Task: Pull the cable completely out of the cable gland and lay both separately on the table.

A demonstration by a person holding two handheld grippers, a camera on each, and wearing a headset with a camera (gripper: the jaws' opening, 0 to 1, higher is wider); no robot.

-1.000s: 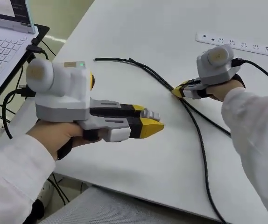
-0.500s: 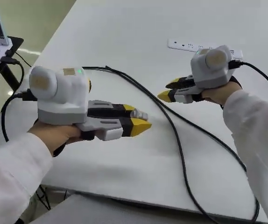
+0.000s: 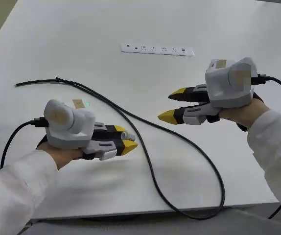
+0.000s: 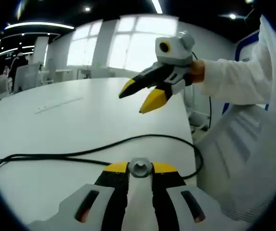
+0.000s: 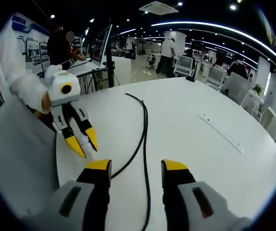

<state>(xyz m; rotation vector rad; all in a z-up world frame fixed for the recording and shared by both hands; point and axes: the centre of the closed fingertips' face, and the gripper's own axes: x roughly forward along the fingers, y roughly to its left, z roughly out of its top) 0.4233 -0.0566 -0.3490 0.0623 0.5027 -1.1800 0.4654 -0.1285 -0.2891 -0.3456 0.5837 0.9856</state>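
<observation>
Left gripper (image 3: 127, 143): fingers clamped on a small grey cable gland (image 4: 140, 168), which sits at the fingertips, raised a little above the surface. Right gripper (image 5: 136, 167): fingers apart, nothing between them, held above the surface.

The black cable (image 5: 144, 120) lies loose on the table (image 3: 130, 29), apart from the gland. It passes just beyond the left fingertips and runs under and ahead of the right fingers, curling in a loop near the table edge.

Surface: plain white and matte. A white power strip (image 3: 157, 49) lies well beyond both sets of fingertips.

Room: open-plan office with ceiling light strips (image 5: 215, 29), large windows (image 4: 128, 43), further desks with monitors, and people standing (image 5: 167, 55) in the background.
</observation>
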